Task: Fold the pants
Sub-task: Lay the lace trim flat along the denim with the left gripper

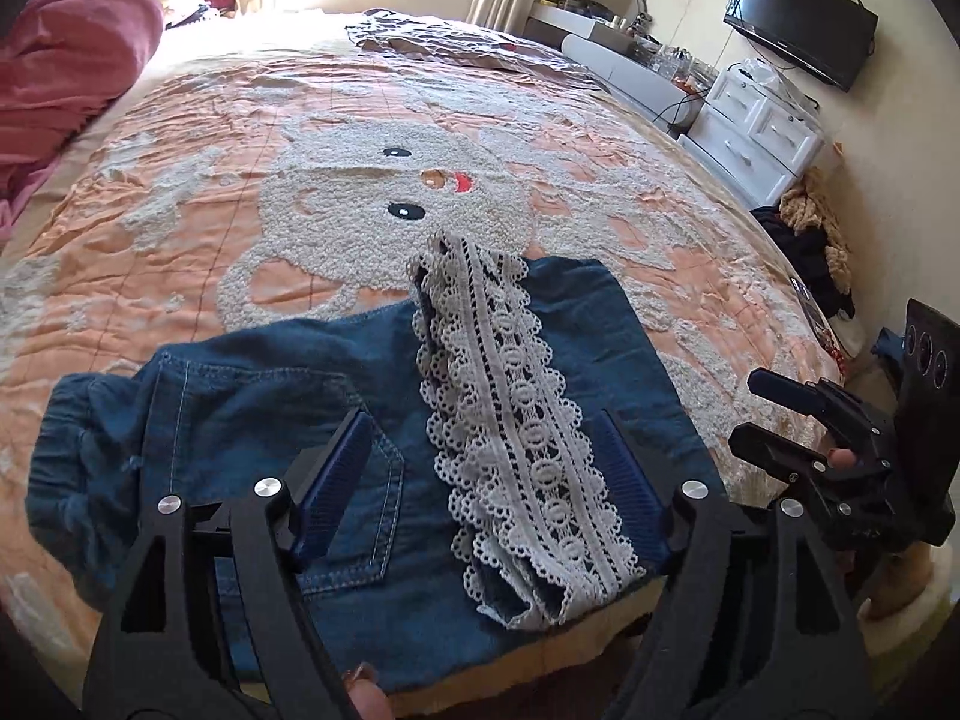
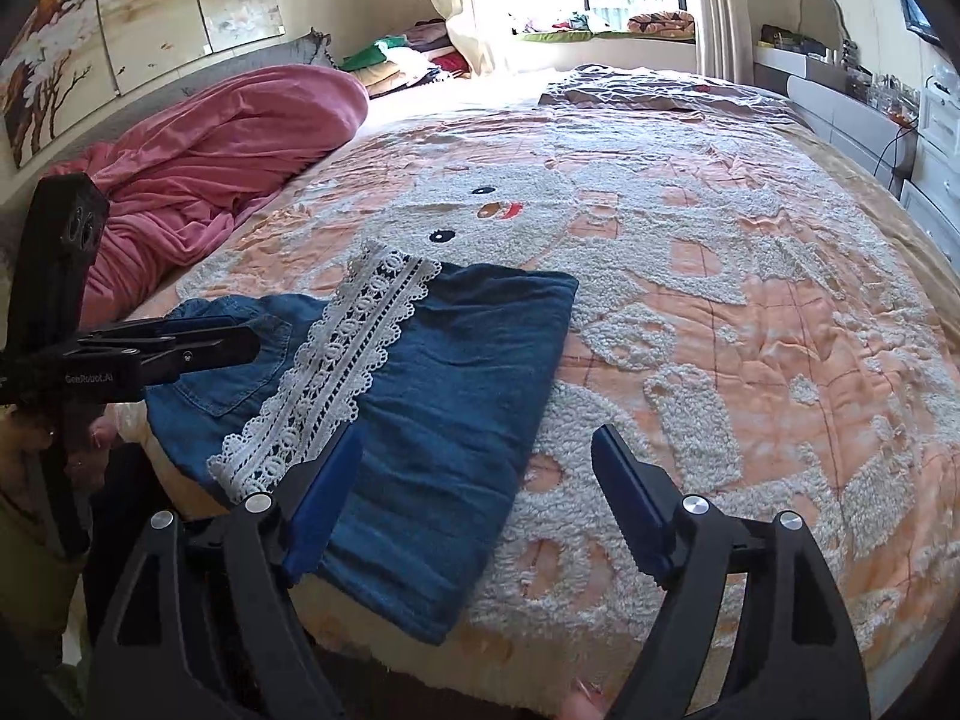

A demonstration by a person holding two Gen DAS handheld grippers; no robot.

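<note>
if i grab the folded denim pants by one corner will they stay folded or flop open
The denim pants would probably flop open: they lie as loose layers, soft and rumpled at the waistband. The lace trim lies loose on top and would likely slide or dangle. Pushed, they may drag on the nubby bedspread rather than glide.

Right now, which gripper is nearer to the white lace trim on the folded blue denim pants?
Left. The left gripper hangs over the lace trim; the right gripper hangs over the pants' other edge.

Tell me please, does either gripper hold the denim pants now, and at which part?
Nothing is held. The left gripper and the right gripper both stand open above the folded denim pants on the bed, their pads off the cloth.
</note>
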